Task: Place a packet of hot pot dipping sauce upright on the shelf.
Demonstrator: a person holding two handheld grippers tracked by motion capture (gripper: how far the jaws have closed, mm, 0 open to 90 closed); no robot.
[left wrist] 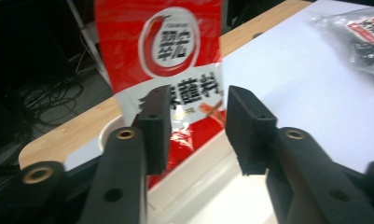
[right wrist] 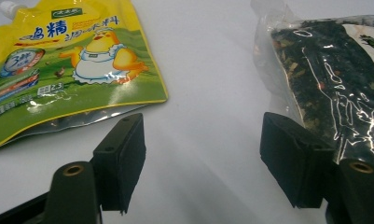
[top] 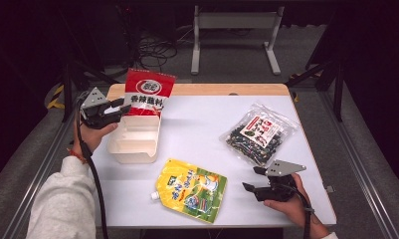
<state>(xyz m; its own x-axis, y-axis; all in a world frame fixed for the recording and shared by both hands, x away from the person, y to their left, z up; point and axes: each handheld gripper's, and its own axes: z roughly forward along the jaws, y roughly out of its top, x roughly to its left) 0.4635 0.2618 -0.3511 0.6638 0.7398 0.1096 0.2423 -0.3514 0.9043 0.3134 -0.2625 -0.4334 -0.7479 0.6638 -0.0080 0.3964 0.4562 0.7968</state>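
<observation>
The counter (top: 197, 134) is white with a wooden strip along its far edge. Toward its left stands a cream bin (top: 135, 141), open at the top. The red pouch (top: 148, 93) stands upright in the bin's far end, leaning on the far wall, its upper part well above the rim. In the left gripper view the red pouch (left wrist: 168, 60) rises just beyond the fingers (left wrist: 153, 126), apart from them.

On the right half lies a clear bag (top: 259, 133) of dark dried bits, flat on the counter. Near the front edge, between the bin and the right hand, lies a yellow pouch (top: 192, 190) with its white spout pointing left.

The left gripper (top: 118, 110) is held at the bin's left far corner, pointing at the red pouch; its fingers are spread with nothing between them and touch nothing. The right gripper (top: 252, 179) rests low over the counter's front right, its fingers spread around bare counter, the yellow pouch (right wrist: 68, 65) to one side and the clear bag (right wrist: 329, 79) to the other.
</observation>
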